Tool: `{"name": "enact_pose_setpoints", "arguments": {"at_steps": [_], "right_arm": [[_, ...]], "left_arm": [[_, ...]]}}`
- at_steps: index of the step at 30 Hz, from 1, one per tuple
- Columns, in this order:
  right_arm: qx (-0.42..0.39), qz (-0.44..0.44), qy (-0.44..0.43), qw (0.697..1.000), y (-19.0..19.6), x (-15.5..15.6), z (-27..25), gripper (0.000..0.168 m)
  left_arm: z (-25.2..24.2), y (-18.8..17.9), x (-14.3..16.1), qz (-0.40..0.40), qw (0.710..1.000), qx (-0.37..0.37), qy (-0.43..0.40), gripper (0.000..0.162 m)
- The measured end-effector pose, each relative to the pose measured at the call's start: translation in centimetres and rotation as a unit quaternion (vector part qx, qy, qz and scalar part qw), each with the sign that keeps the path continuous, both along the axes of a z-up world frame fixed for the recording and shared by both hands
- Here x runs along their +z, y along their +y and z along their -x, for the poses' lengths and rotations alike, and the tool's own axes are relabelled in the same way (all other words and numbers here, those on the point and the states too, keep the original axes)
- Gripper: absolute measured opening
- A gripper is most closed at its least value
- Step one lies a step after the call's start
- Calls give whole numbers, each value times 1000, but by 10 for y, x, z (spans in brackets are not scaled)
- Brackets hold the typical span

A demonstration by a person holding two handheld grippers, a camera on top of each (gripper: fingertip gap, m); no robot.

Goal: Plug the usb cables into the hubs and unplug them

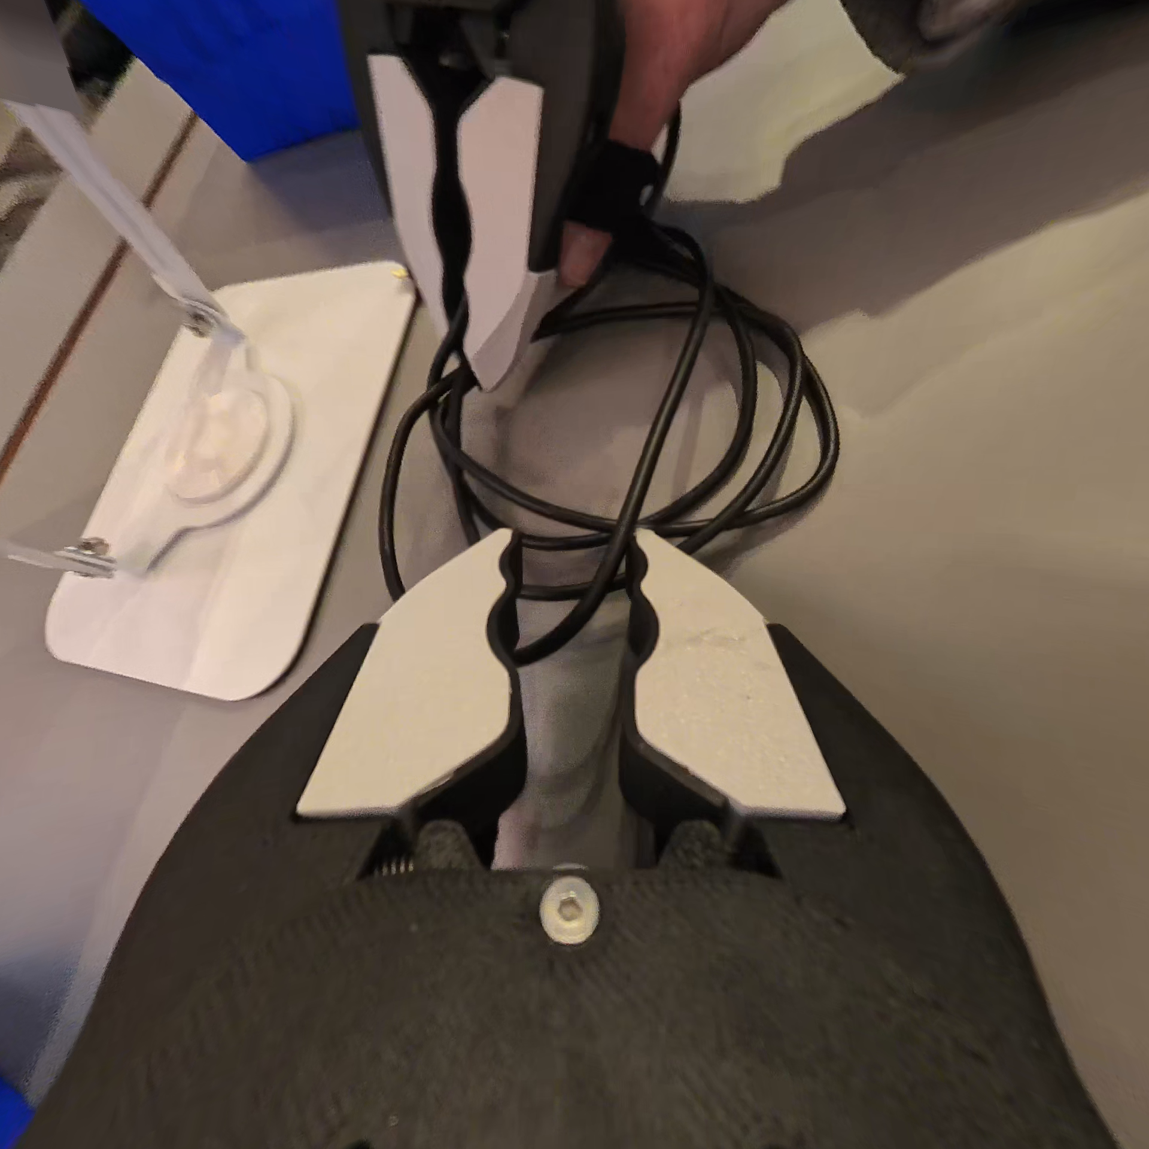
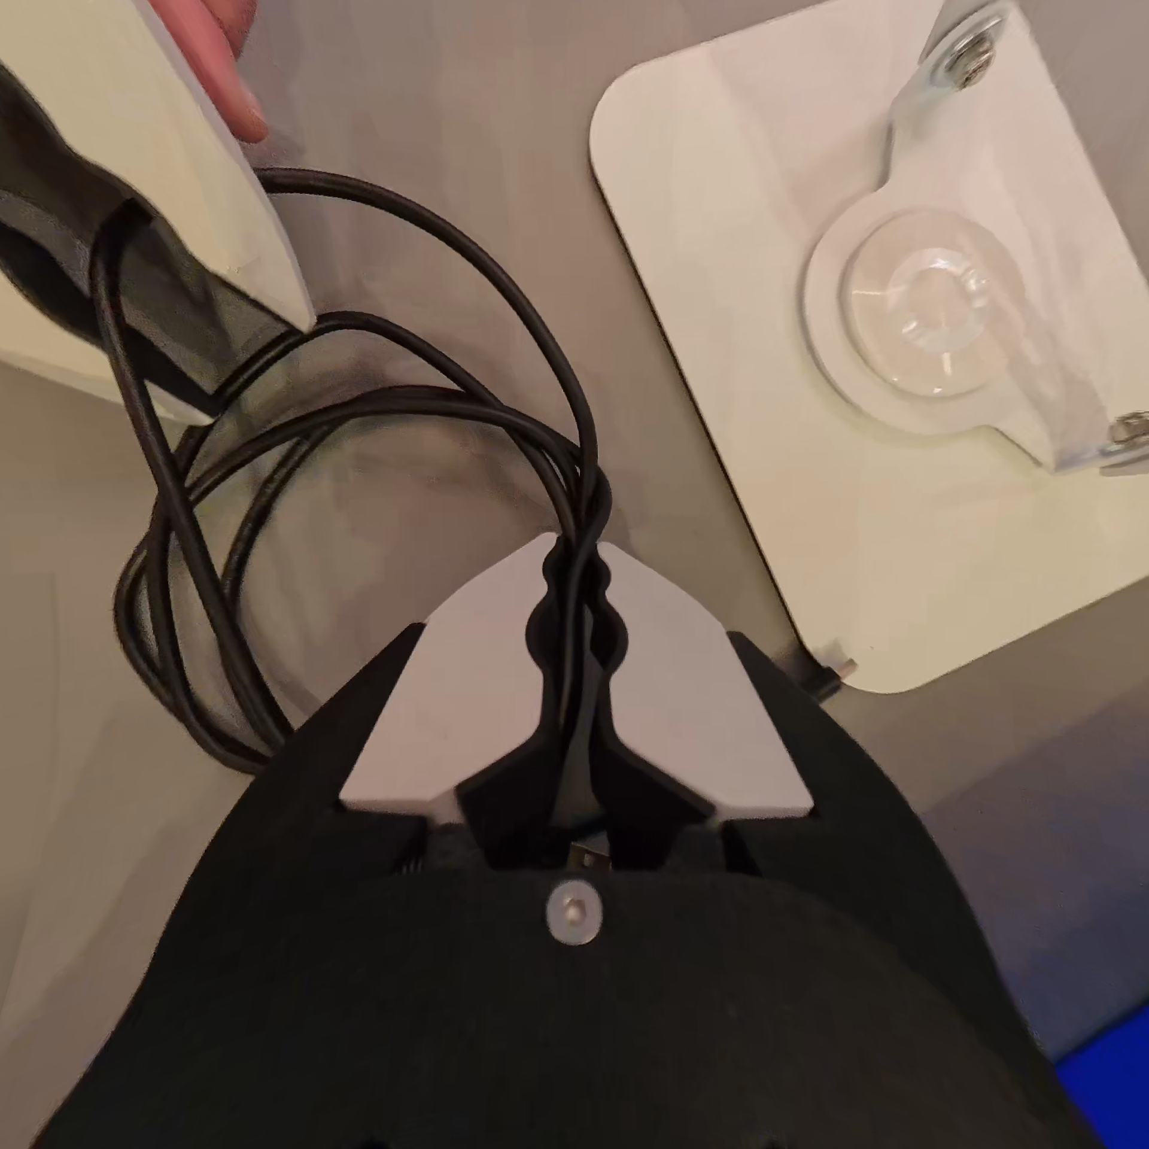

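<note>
Gripping a bundle of black cable [image 2: 435,398] strands, our right gripper [image 2: 575,547] is pinching several of them together between its closed white fingers [image 2: 485,653], the strands running back through the wavy slot toward a small plug end sitting deep between the finger bases. From the far side, we are seeing that same right gripper [image 1: 491,373] tilting down onto the coil, tips nearly together, cable strands passing at the tips, a hand [image 1: 659,74] wrapped around its body.

We are keeping our left gripper [image 1: 575,547] parted, fingers [image 1: 435,684] standing apart with grey table [image 1: 932,559] visible through the gap. One loop of the cable [image 1: 671,435] is dipping between those fingers near the tips and crossing the gap, touching the inner edge on the left side; nothing is being squeezed there. In the right wrist view the left gripper [image 2: 249,348] is showing at the upper left, cable strands looping through it.

The rest of the coil is lying loose on the table between the two grippers. A white board [image 1: 336,472] with a clear suction cup [image 1: 230,435] and bracket is sitting just beside the coil, apart from it.
</note>
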State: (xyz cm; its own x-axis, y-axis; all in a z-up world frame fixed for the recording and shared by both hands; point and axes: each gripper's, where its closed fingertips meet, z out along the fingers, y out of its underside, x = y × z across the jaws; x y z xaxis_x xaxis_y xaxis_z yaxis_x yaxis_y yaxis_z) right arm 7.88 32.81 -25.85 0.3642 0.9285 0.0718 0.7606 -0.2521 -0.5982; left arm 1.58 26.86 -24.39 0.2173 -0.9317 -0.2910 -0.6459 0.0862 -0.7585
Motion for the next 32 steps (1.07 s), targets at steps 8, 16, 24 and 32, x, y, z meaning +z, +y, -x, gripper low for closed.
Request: {"name": "enact_pose_setpoints", "arguments": {"at_steps": [8,16,24,32], "right_arm": [[-22,-60,36,997,-1,47,-22,5],[-44,-118,34,991,5,81,-40,5],[-69,-158,58,983,11,109,-59,5],[-90,-204,104,969,11,177,-83,5]], "left_arm": [[12,12,50,-21,991,29,-131,35],[32,23,90,-31,967,61,-245,33],[45,29,102,-27,955,84,-284,18],[27,32,50,-8,983,86,-163,0]]}}
